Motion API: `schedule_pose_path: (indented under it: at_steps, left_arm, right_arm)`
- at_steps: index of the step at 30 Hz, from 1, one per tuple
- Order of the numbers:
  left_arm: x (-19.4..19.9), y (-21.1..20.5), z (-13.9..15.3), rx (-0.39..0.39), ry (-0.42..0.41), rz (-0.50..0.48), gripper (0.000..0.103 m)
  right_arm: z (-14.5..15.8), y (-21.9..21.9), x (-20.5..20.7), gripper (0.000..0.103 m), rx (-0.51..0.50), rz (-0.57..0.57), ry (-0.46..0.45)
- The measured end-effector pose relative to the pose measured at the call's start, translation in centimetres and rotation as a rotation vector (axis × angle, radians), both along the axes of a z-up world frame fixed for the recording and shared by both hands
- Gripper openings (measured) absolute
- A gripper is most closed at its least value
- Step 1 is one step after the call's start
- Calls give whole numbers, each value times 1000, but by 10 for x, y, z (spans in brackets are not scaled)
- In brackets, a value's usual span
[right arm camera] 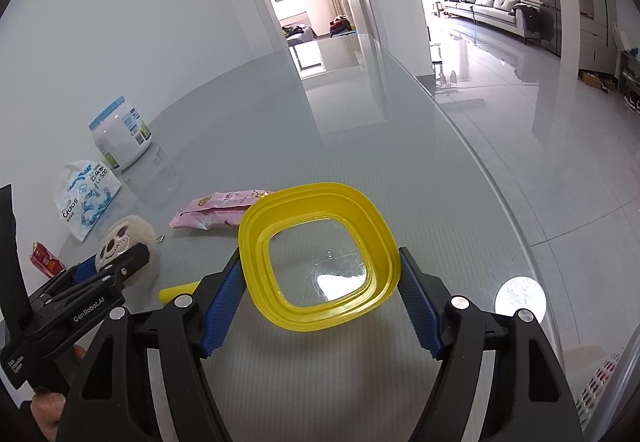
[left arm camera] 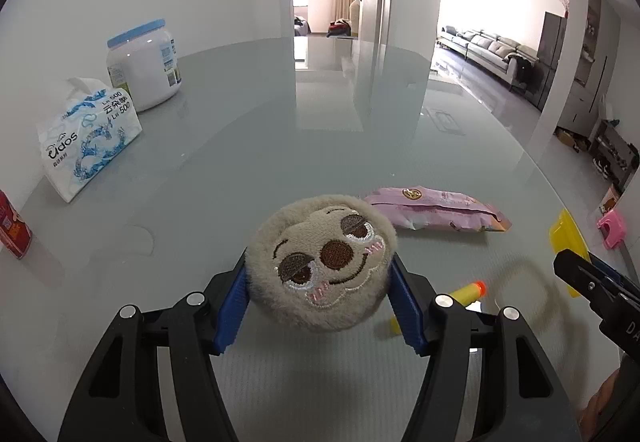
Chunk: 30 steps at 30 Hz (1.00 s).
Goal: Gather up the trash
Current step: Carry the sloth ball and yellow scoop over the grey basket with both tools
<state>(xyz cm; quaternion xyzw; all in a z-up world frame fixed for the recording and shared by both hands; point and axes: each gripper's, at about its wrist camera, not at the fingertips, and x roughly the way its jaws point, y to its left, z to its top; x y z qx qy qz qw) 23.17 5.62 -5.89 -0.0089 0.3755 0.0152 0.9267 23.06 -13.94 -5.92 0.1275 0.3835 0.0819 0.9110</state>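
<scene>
My left gripper (left arm camera: pixel 320 278) is shut on a round beige plush sloth face (left arm camera: pixel 322 262), held just above the glass table; the plush also shows in the right wrist view (right arm camera: pixel 120 238). My right gripper (right arm camera: pixel 320 282) is shut on a yellow square lid with a clear window (right arm camera: pixel 316 254), tilted above the table; the lid's edge shows in the left wrist view (left arm camera: pixel 566 238). A pink snack wrapper (left arm camera: pixel 436 208) lies flat beyond the plush and shows in the right wrist view (right arm camera: pixel 220 208). A yellow foam dart with an orange tip (left arm camera: pixel 466 292) lies by the left gripper's right finger.
A tissue pack (left arm camera: pixel 86 138), a white jar with a blue lid (left arm camera: pixel 144 62) and a red can (left arm camera: pixel 12 222) stand at the left by the wall. The rounded table edge (right arm camera: pixel 516 210) runs along the right. A pink stool (left arm camera: pixel 612 228) stands on the floor.
</scene>
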Motion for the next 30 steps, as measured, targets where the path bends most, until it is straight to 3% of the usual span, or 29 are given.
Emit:
schedule_pose_path:
  at_steps: [13,30]
  left_arm:
    - [-60,-24,14,48,-65,-53,61]
    - [-138,-61,18,75,-109,-139,61]
  right_arm:
    - [1,-3,-42,71,22,-24,-43]
    - [7,-36,-143,71,61,-95,-106]
